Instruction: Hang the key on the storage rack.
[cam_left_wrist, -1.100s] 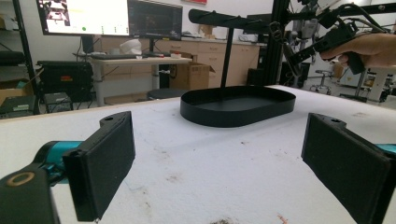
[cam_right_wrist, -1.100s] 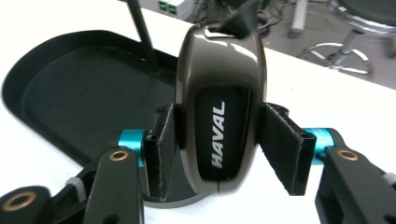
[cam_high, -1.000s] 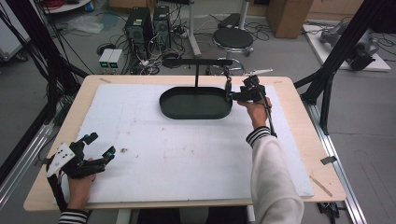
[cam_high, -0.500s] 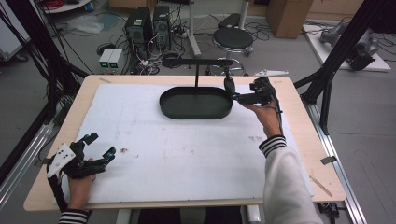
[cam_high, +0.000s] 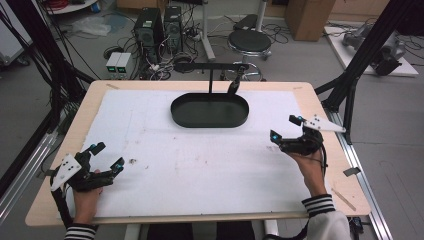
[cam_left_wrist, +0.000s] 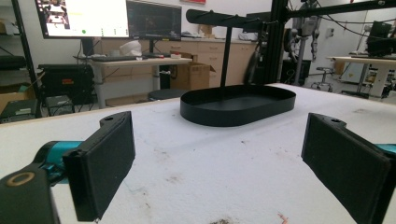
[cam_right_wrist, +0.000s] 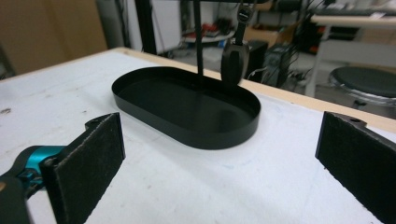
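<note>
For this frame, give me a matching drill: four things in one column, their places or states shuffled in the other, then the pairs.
Things:
1. black oval tray
2. dark hanging object
3. left gripper
4. right gripper

Places or states:
A. open, near the table's front left corner
B. on the rack bar, over the tray's far rim
C. open, toward the table's right edge
D. empty, on the white mat

Pairs: 1-D, 2-B, 3-A, 4-C

The high view looks forward and down over the whole desk (cam_high: 150, 210) from the person's side, the black oval tray (cam_high: 210, 111) lying far off. Each gripper view sits low near the desk surface, facing that tray (cam_left_wrist: 238, 105) (cam_right_wrist: 187, 112), nearer from the right; all three share it.
</note>
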